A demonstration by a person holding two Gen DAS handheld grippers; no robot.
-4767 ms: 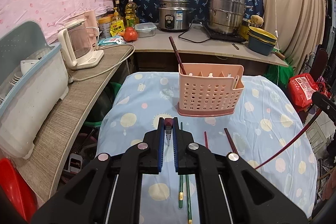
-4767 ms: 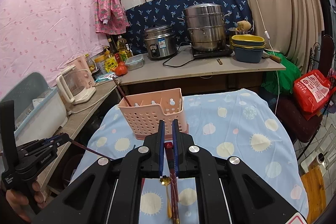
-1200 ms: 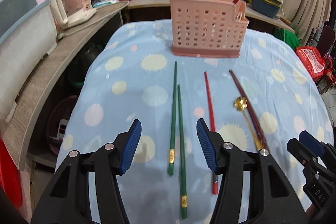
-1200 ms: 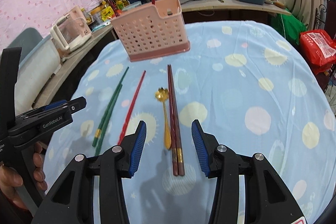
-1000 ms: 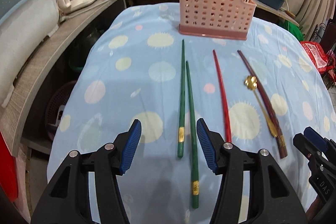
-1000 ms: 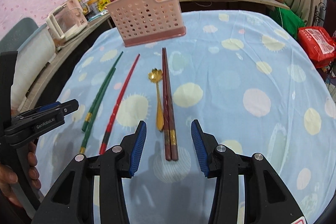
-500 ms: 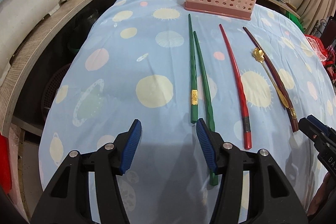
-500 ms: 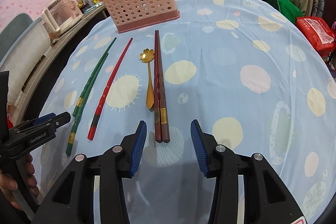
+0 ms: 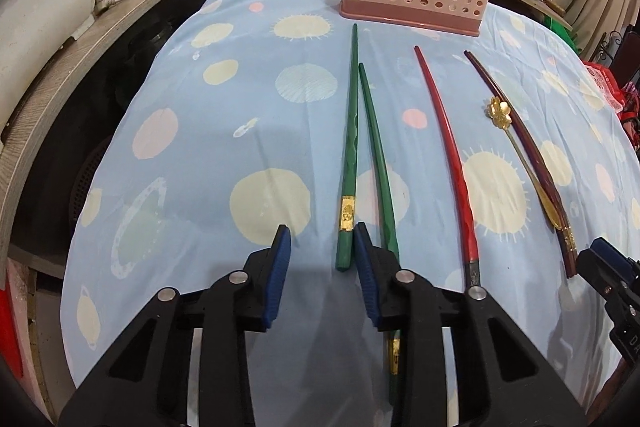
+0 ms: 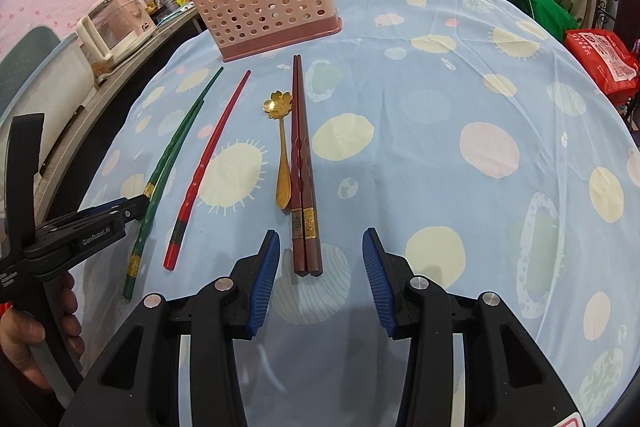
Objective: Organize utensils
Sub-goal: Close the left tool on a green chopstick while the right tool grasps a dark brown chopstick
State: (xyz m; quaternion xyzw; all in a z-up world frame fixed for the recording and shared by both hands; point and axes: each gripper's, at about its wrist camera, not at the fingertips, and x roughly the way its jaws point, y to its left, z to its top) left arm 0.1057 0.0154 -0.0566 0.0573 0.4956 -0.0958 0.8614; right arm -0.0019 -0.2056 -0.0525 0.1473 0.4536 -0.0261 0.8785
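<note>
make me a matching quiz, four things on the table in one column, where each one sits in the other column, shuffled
Things:
1. green chopsticks
2. gold spoon
3. pink basket
4. single red chopstick

Places:
A. at the far end of the spotted cloth, upright
B. between the green pair and the gold spoon
C. right beside the left tongs, one butt end between the pads
D. alongside the dark brown pair, just in front of the right tongs

Pairs: 1-C, 2-D, 3-A, 4-B
</note>
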